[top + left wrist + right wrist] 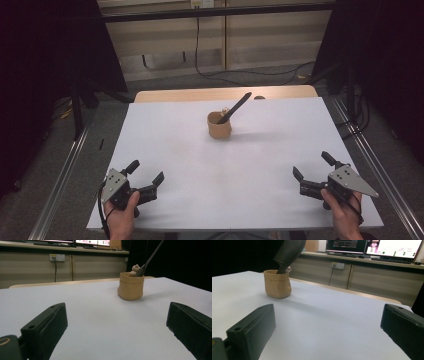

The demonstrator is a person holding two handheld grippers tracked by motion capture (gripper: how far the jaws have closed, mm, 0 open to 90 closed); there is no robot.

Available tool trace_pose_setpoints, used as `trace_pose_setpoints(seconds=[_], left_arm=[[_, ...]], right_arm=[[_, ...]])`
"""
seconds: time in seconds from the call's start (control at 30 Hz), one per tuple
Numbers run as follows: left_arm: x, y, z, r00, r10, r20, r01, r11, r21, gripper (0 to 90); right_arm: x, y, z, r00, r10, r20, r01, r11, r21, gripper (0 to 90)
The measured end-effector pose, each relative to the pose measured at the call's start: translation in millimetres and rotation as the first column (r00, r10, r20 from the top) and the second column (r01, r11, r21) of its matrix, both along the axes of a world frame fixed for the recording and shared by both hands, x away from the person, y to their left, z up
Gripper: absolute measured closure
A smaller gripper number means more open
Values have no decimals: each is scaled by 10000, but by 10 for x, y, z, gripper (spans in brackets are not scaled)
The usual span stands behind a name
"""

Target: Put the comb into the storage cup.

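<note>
A small tan pouch-like cup (219, 125) stands upright on the white table (200, 165), toward its far middle. A black comb (234, 107) leans out of the cup to the upper right, beside a small beige figure (135, 269) that peeks above the rim. The cup (131, 286) lies ahead of the left gripper's jaws, and the cup (277, 284) with the comb (289, 251) sits to the upper left in the right gripper view. My left gripper (146, 174) rests open at the near left corner. My right gripper (311, 165) rests open at the near right corner. Both hold nothing.
A strip of wooden tabletop (225, 93) runs behind the white sheet. Metal rails (60, 185) flank the table on both sides. Cables (260, 72) trail on the floor beyond. Monitors (392, 247) stand on a far counter.
</note>
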State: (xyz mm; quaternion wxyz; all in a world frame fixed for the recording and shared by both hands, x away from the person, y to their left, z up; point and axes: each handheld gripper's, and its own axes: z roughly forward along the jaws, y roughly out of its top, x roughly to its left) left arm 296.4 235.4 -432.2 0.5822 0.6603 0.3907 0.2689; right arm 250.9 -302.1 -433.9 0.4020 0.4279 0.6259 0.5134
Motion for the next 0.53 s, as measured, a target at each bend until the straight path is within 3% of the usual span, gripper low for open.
trace_pose_setpoints(seconds=[0.2,0.33,0.43,0.53], left_arm=[[1,-39,-1,9999,-166,-6,166,9999,45,36],[17,-14,-2,9999,-154,-7,154,9999,-22,35],[20,-13,-6,9997,-244,5,244,9997,29,34],[24,-18,-5,9995,-324,11,324,9995,57,33]], right_arm=[[13,25,-56,9994,323,-133,-326,9992,-250,0],[26,39,-56,9987,487,-116,-486,9987,155,0],[62,16,-76,9987,349,-369,-333,9985,431,0],[71,13,-76,9990,304,-341,-289,9985,455,0]])
